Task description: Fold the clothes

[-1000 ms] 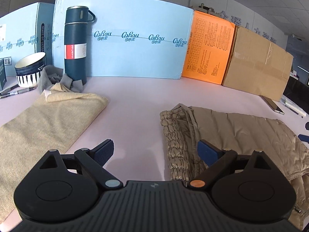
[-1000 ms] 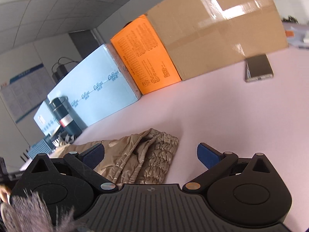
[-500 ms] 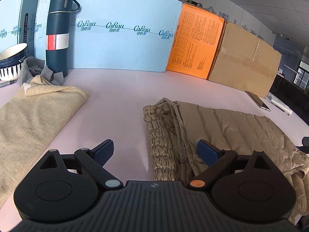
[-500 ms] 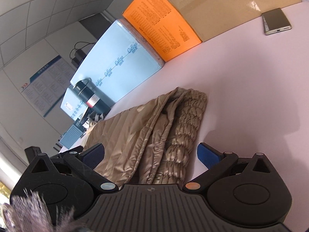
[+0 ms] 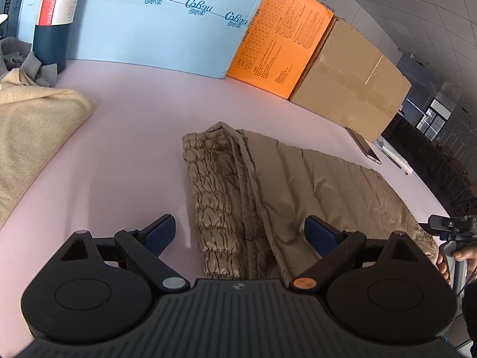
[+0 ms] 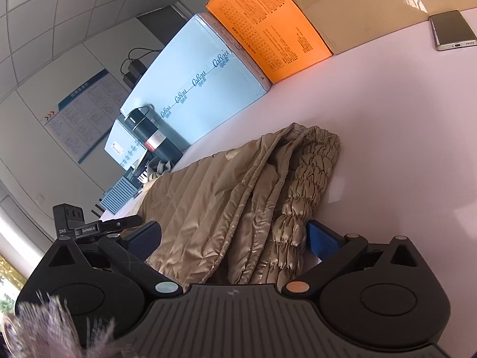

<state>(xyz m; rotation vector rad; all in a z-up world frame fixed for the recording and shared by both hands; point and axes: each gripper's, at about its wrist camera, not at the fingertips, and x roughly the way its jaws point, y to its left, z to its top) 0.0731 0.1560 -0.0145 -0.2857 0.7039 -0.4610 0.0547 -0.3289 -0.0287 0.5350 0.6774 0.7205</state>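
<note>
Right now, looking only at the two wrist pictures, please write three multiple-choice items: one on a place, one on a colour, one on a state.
1. Where does the phone lie?
A. on the table in front of the brown carton
B. on the jacket
C. inside the orange box

2. What colour is the box between the light blue box and the brown carton?
A. green
B. orange
C. white

3. How do the jaws of the left gripper stand?
A. shut on the flask
B. shut on nothing
C. open, with the quilted jacket between them

Answers: 1 A, the phone rests on the pink table by the carton. 2 B, its printed face is orange. 3 C, both blue pads are wide apart and the jacket's gathered hem lies in the gap.
</note>
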